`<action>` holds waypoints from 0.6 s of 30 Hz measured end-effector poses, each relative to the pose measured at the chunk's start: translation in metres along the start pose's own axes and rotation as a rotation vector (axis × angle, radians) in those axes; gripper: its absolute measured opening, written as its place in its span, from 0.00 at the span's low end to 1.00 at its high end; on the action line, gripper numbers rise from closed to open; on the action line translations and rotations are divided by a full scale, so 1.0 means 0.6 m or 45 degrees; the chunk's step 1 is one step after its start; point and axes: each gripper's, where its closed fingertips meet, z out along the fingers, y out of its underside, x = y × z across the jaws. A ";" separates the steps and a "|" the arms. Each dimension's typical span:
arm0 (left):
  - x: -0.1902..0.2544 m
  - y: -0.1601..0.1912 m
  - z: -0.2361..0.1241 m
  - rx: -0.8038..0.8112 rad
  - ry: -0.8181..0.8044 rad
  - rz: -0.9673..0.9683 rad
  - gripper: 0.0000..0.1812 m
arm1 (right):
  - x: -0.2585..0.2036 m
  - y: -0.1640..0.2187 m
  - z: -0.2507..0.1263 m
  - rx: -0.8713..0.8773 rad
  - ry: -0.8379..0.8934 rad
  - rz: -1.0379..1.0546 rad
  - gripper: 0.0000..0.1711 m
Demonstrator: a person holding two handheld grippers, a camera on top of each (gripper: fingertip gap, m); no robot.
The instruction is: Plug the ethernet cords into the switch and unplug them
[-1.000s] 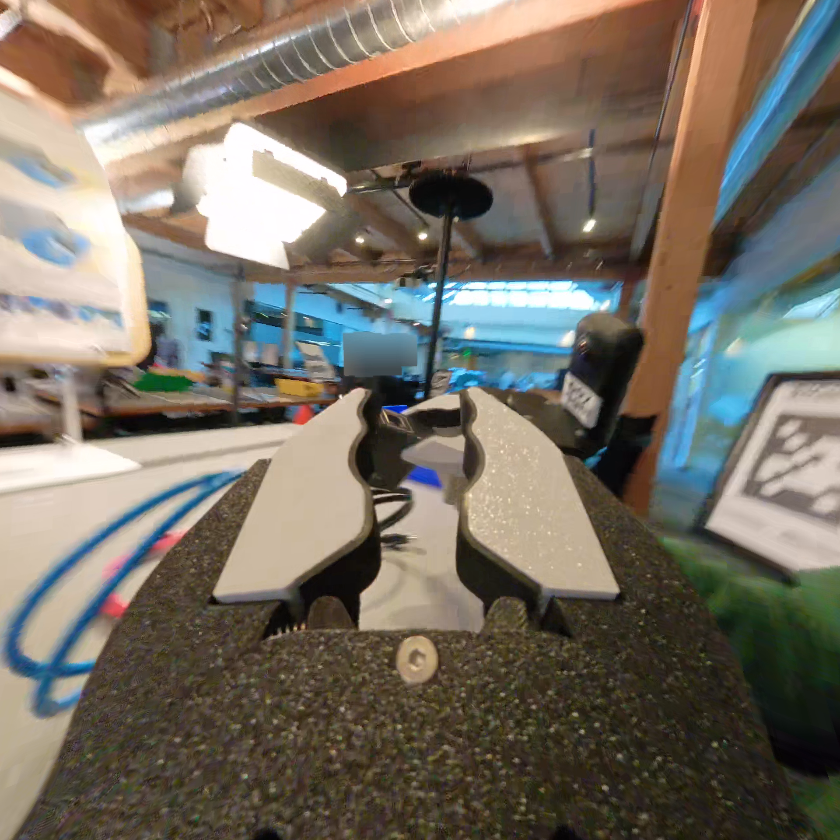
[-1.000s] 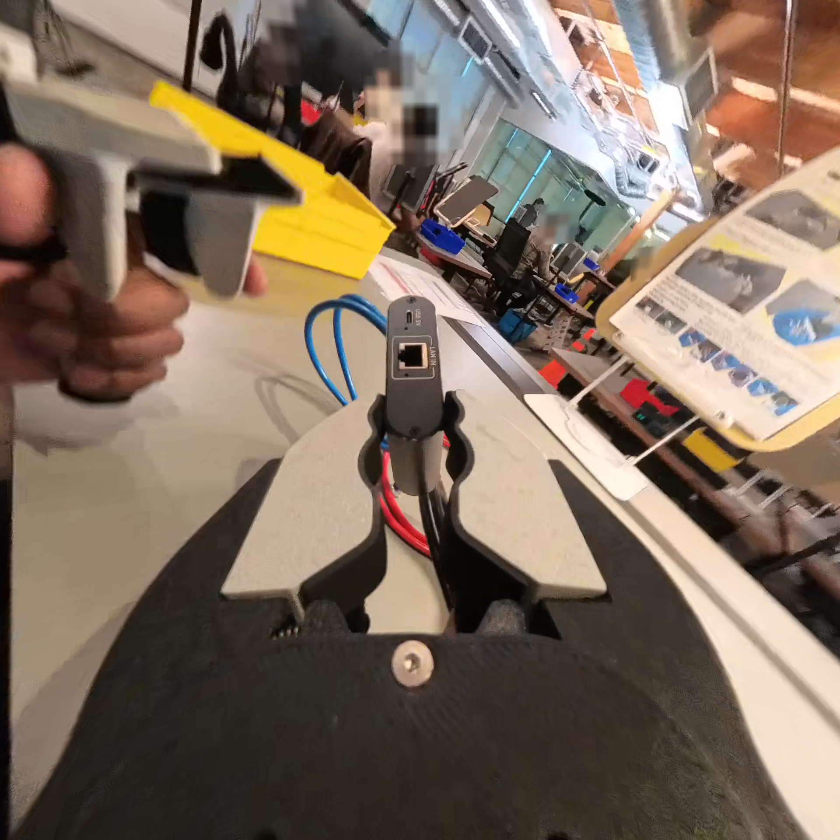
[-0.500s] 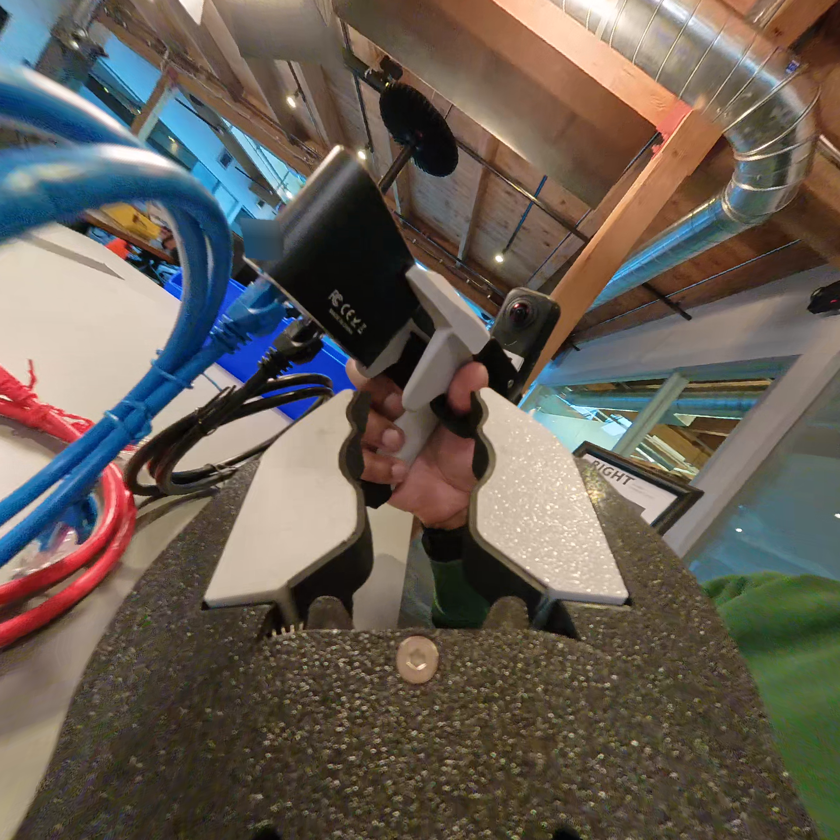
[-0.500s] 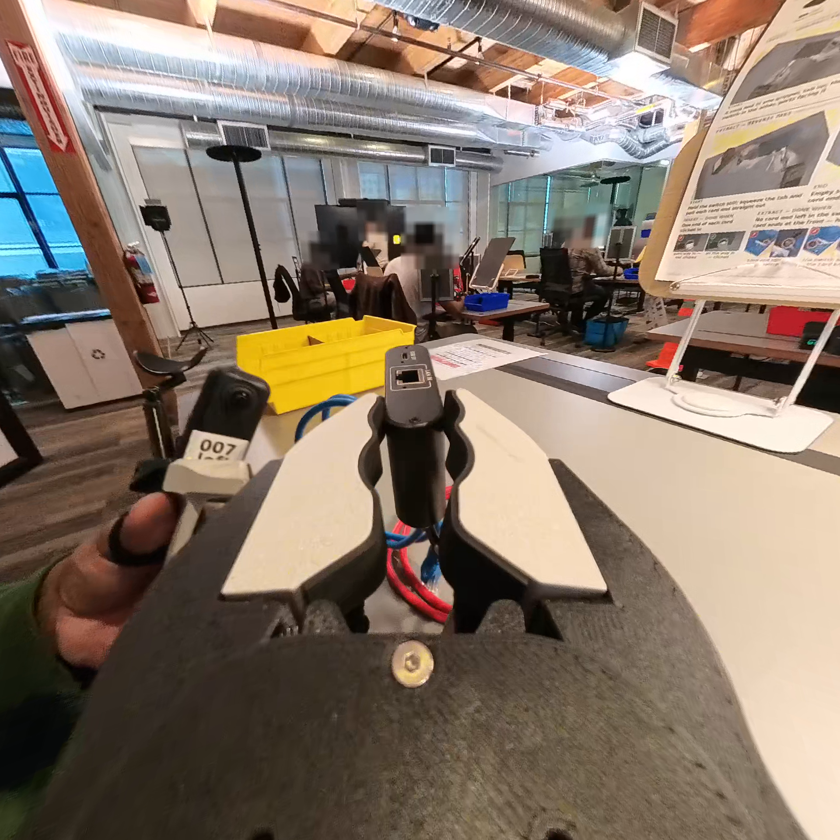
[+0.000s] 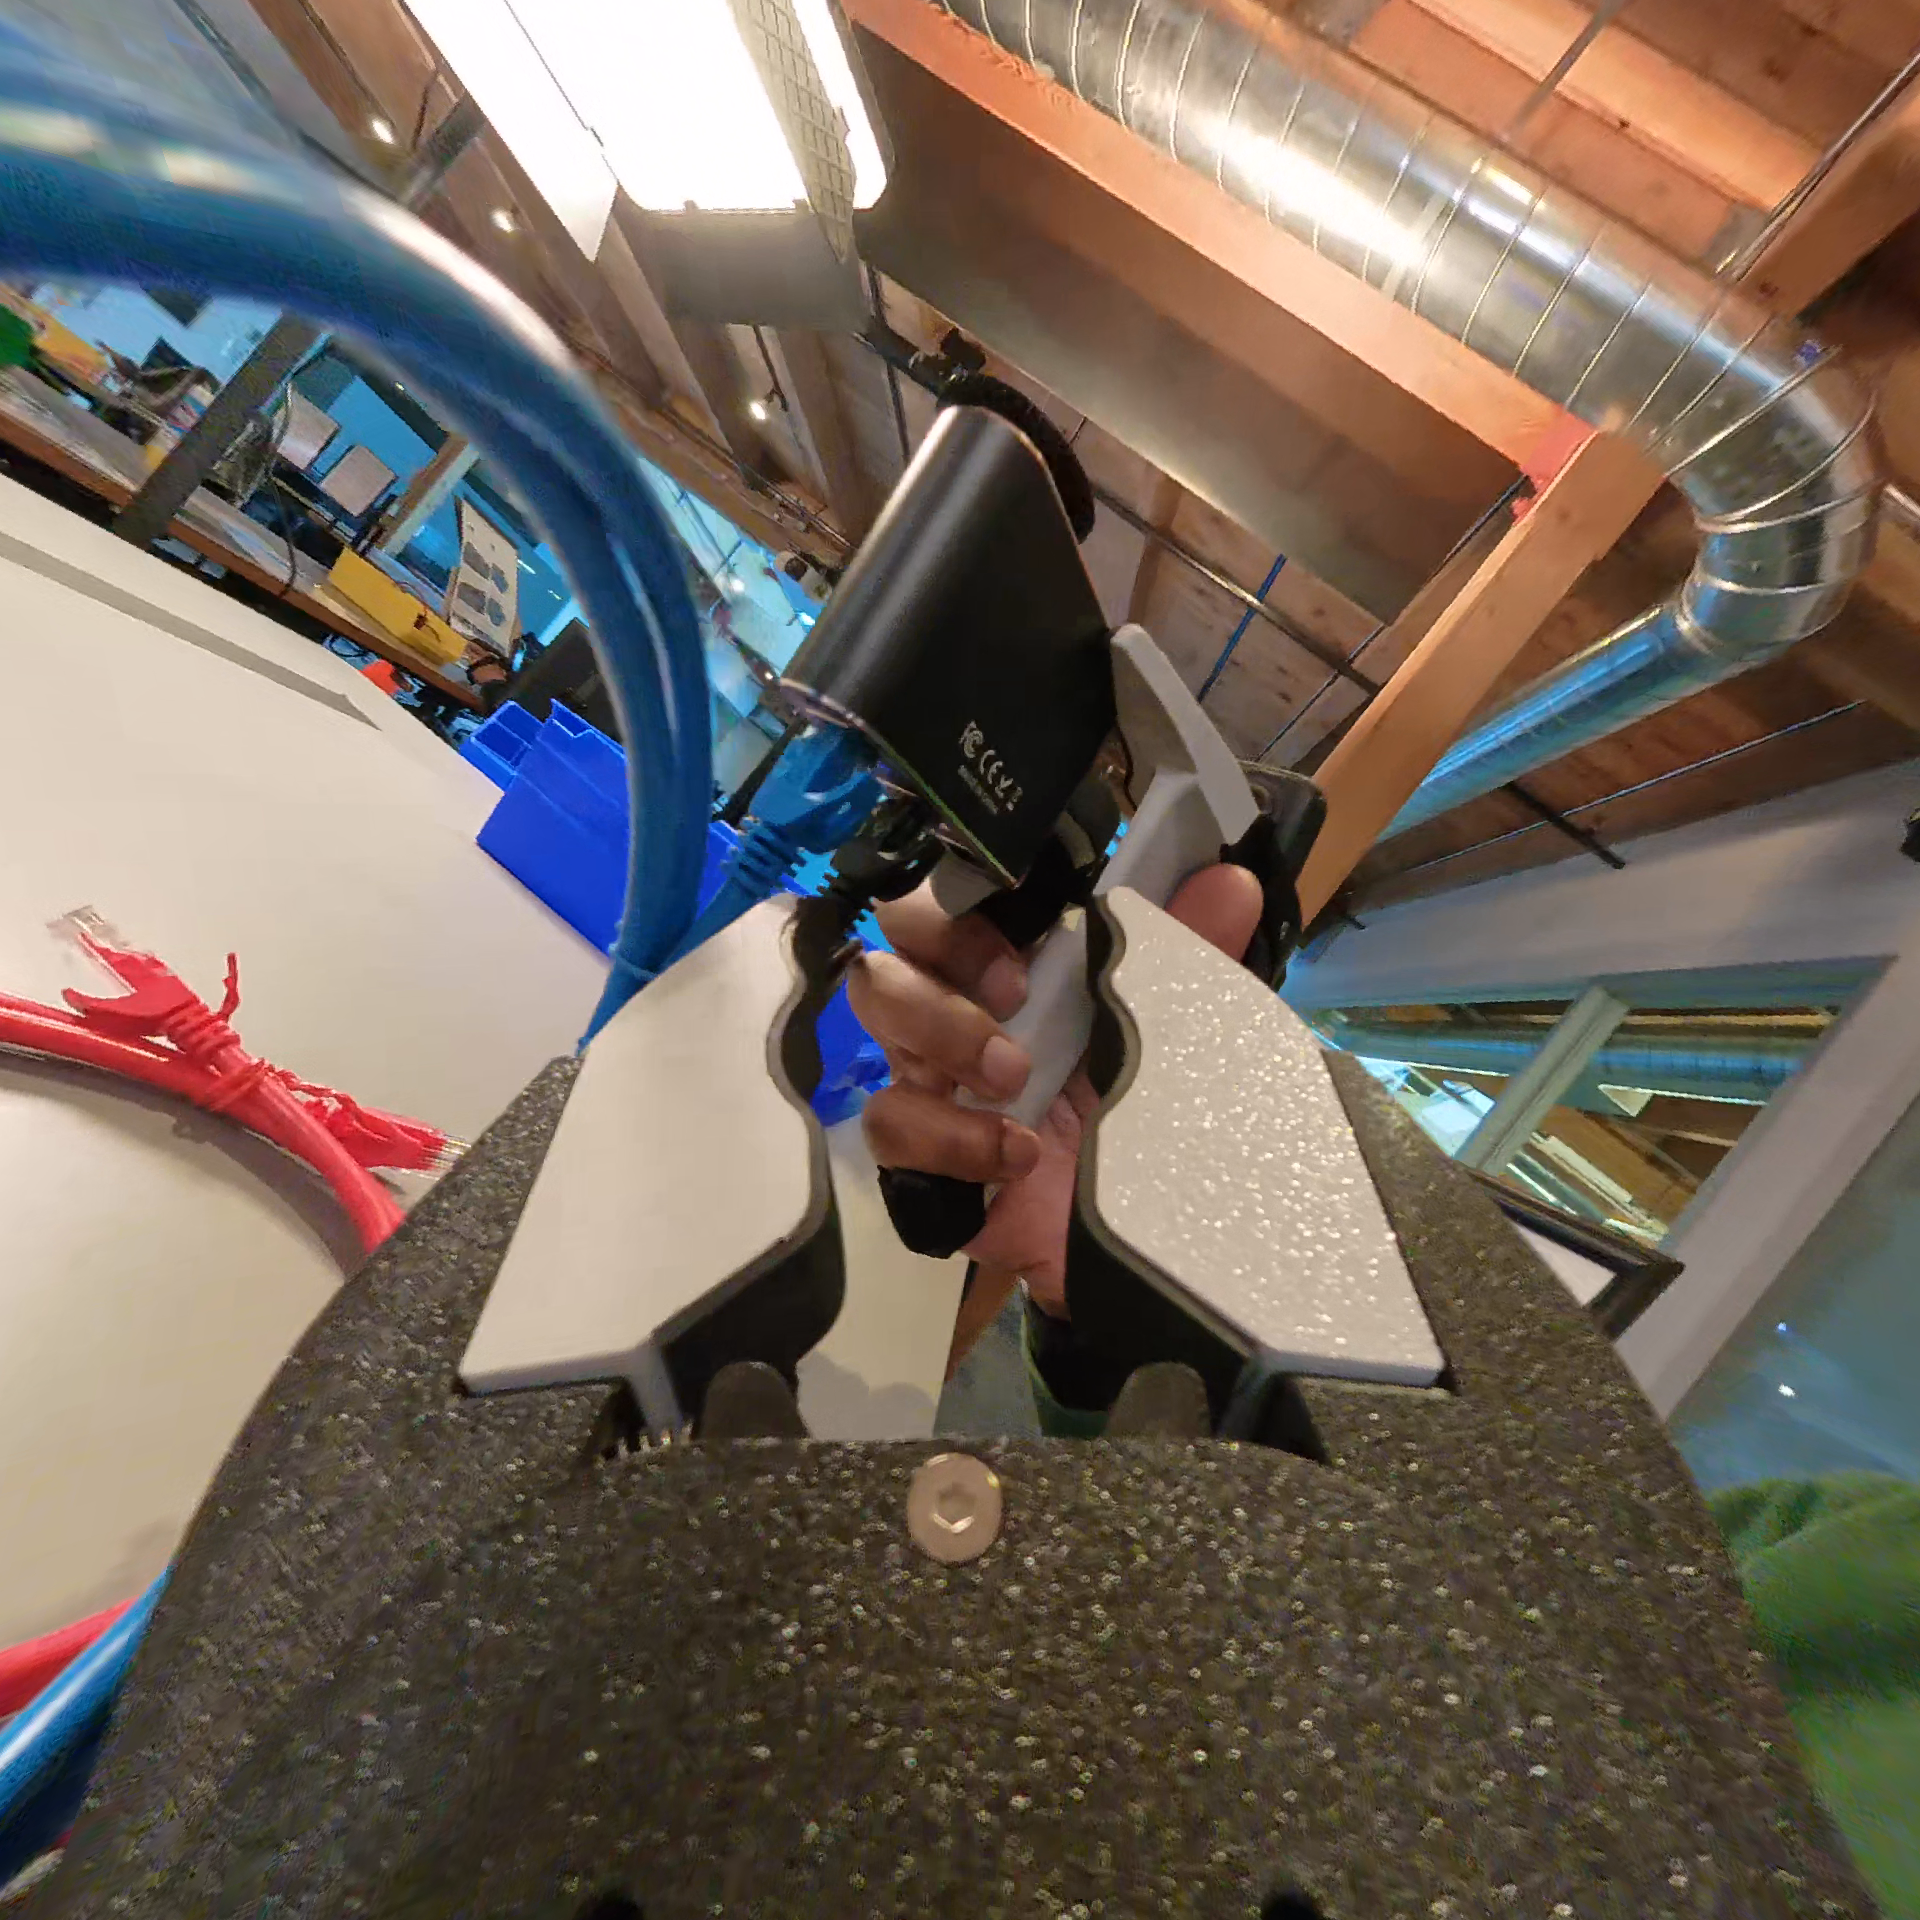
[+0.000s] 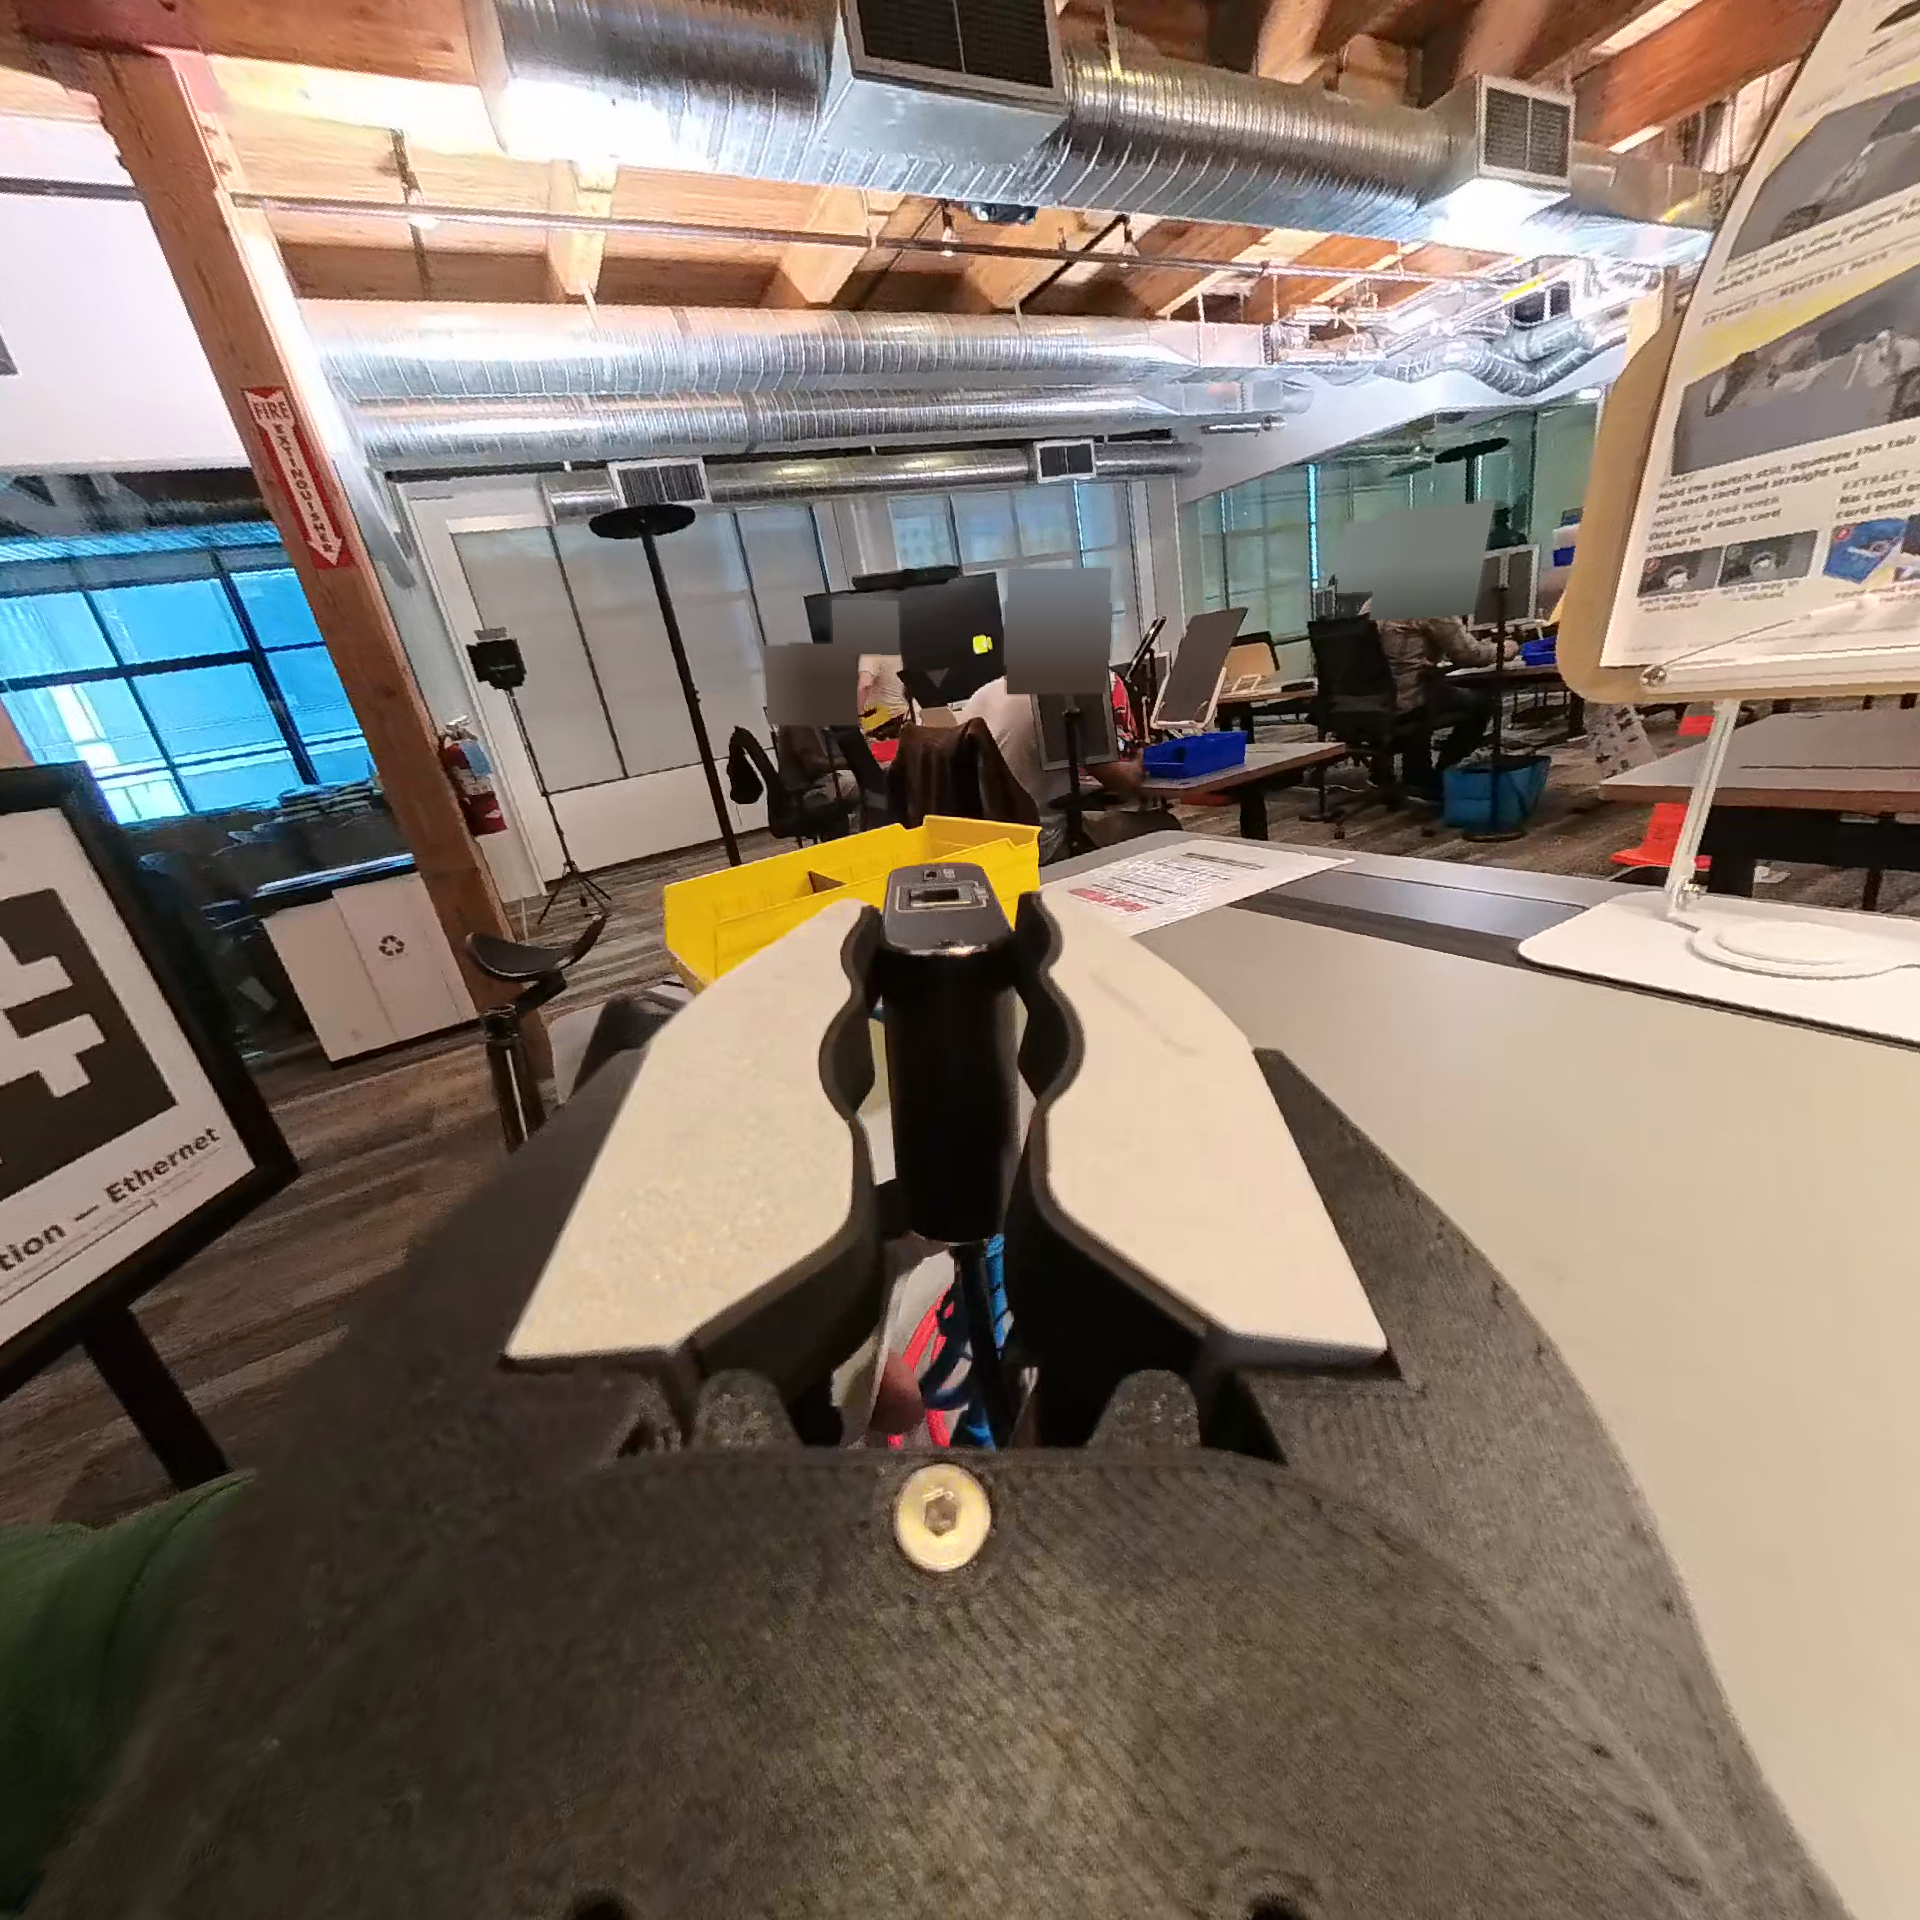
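My right gripper (image 6: 945, 935) is shut on the black switch (image 6: 945, 1049) and holds it upright above the table, with a port facing up at its top end. In the left wrist view the switch (image 5: 966, 644) hangs in the air in the right gripper's fingers (image 5: 1164, 727), held by a person's hand (image 5: 956, 1049). A blue ethernet cord (image 5: 634, 582) arcs up and its plug (image 5: 805, 795) sits in the switch. A black cable (image 5: 883, 862) is plugged in beside it. A red ethernet cord (image 5: 208, 1049) lies loose on the table. My left gripper (image 5: 951, 935) is open and empty, below the switch.
The grey table (image 6: 1558, 1195) carries a yellow bin (image 6: 790, 904), a printed sheet (image 6: 1174, 883) and a white stand with an instruction board (image 6: 1766, 436). A framed marker sign (image 6: 94, 1049) stands at the left. Blue bins (image 5: 561, 800) lie beyond the table edge. Tip to tip, the grippers are about 7 cm apart.
The left gripper has come closer under the switch, and the blue cord now arcs higher overhead. The right gripper has turned left with the switch still in it.
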 end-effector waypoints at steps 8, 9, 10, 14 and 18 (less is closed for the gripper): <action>0.028 -0.015 -0.007 -0.135 -0.020 0.358 0.23 | -0.011 -0.001 0.003 0.042 -0.034 -0.030 0.14; 0.037 -0.025 -0.011 -0.149 -0.033 0.453 0.23 | -0.011 -0.002 0.002 0.041 -0.039 -0.024 0.15; 0.048 -0.036 -0.015 -0.160 -0.045 0.549 0.24 | -0.011 -0.003 0.001 0.040 -0.044 -0.016 0.15; 0.082 -0.095 -0.037 -0.215 -0.115 0.995 0.23 | -0.013 -0.006 -0.001 0.029 -0.099 0.033 0.15; 0.071 -0.147 -0.049 -0.368 -0.175 1.223 0.24 | -0.025 -0.005 -0.003 0.021 -0.191 0.059 0.15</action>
